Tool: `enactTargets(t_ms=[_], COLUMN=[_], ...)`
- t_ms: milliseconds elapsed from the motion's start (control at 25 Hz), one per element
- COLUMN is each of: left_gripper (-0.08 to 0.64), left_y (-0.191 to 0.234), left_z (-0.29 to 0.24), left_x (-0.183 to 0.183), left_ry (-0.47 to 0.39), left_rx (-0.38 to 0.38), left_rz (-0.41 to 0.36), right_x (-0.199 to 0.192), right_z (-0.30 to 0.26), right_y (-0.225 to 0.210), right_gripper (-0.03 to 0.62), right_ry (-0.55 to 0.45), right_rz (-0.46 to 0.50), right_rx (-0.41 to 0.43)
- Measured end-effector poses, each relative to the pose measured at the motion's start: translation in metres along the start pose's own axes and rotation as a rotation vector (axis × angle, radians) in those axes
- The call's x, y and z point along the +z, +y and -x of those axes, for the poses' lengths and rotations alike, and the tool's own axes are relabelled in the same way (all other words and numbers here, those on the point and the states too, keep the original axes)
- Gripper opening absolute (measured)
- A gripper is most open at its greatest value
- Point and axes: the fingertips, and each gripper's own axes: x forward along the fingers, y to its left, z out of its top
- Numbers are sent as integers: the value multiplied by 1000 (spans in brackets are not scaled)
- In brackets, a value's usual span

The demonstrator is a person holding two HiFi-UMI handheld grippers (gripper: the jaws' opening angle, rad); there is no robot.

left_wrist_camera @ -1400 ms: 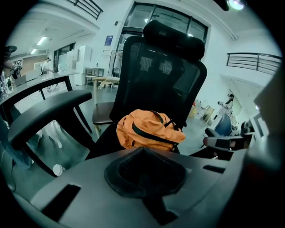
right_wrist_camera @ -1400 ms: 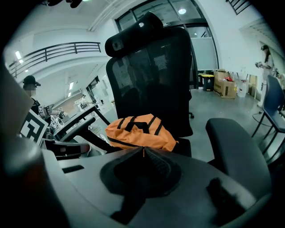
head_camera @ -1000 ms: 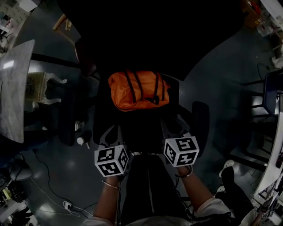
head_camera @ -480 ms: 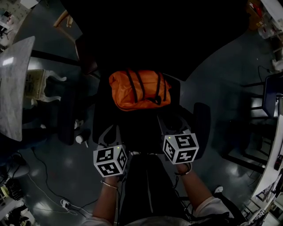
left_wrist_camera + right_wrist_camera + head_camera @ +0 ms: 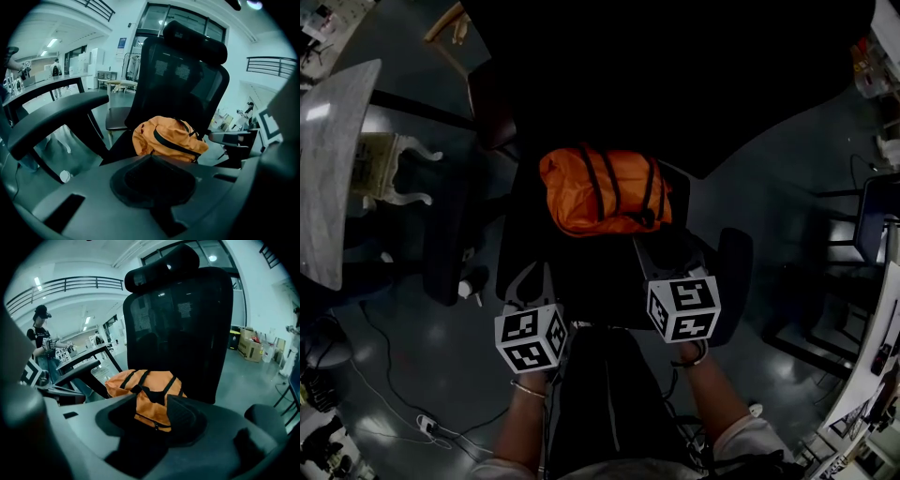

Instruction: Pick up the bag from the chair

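An orange bag [image 5: 605, 192] with black straps lies on the seat of a black office chair [image 5: 581, 272], against its mesh backrest [image 5: 187, 324]. My left gripper [image 5: 528, 274] hovers over the seat's front left, short of the bag [image 5: 166, 138], and its pads meet at the tip [image 5: 150, 157], shut and empty. My right gripper [image 5: 661, 251] is at the front right, just short of the bag's near edge. It stands open [image 5: 152, 399], and the bag [image 5: 150, 385] shows through the gap between its pads without touching them.
The chair's armrests [image 5: 445, 244] [image 5: 733, 272] flank both grippers. A grey table [image 5: 333, 178] and a white stand [image 5: 389, 173] are on the left, with cables [image 5: 394, 375] on the floor. A second chair [image 5: 117, 119] stands behind. A person [image 5: 42, 341] stands far left.
Both grippers have edged forward toward the bag, the right one nearly reaching its near edge. The bag has not moved on the seat.
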Motion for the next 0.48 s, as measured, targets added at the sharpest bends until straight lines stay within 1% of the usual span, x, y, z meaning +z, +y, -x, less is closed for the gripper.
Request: enactTargets(t_ms=[200, 360, 480], left_gripper=[12, 12, 12], left_y=[7, 10, 10], left_z=[-7, -11, -14], left_x=[1, 1, 3], left_ry=[5, 8, 6], left_rx=[8, 10, 7], left_rz=[13, 26, 30], right_x=[4, 5, 4], right_z=[-10, -17, -24], right_y=[-1, 1, 1], right_gripper=[199, 199, 199], right_ry=[26, 54, 70], right_rz=[103, 142, 167], right_rx=[-19, -10, -20])
